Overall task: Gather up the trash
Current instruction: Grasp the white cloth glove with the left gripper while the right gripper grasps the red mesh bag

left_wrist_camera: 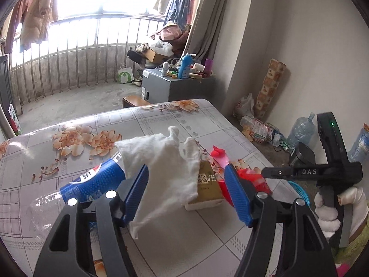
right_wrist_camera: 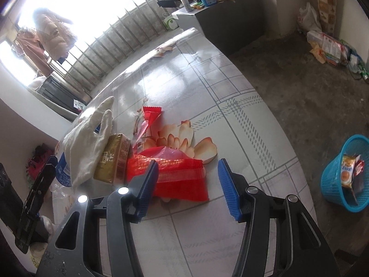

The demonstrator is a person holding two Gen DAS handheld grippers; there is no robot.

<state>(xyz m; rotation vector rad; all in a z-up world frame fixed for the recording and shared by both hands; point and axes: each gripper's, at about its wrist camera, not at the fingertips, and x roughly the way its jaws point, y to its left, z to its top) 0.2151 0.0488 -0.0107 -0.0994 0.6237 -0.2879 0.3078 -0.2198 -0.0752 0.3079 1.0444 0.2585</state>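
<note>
Trash heaped together near the worktop's right edge: white crumpled tissue (left_wrist_camera: 166,168) draped over a gold carton (left_wrist_camera: 207,184), leaning against a clear plastic bottle with a blue label (left_wrist_camera: 96,180) lying on its side. Red snack wrapper (right_wrist_camera: 177,175) flat on the floral worktop cloth (right_wrist_camera: 207,87) just beside the carton, a second red wrapper (right_wrist_camera: 147,120) behind it. Left gripper (left_wrist_camera: 186,191) low over the pile, jaws released and standing apart, tissue and carton seen between them, neither visibly pressed by either pad. Right gripper (right_wrist_camera: 188,189) above the flat red wrapper, jaws likewise released, nothing clenched. White-gloved hand (left_wrist_camera: 332,210) around the right gripper's handle at the worktop's right side. Blue plastic basket (right_wrist_camera: 346,175) on the concrete floor off the worktop's right edge, several wrappers already inside.
</note>
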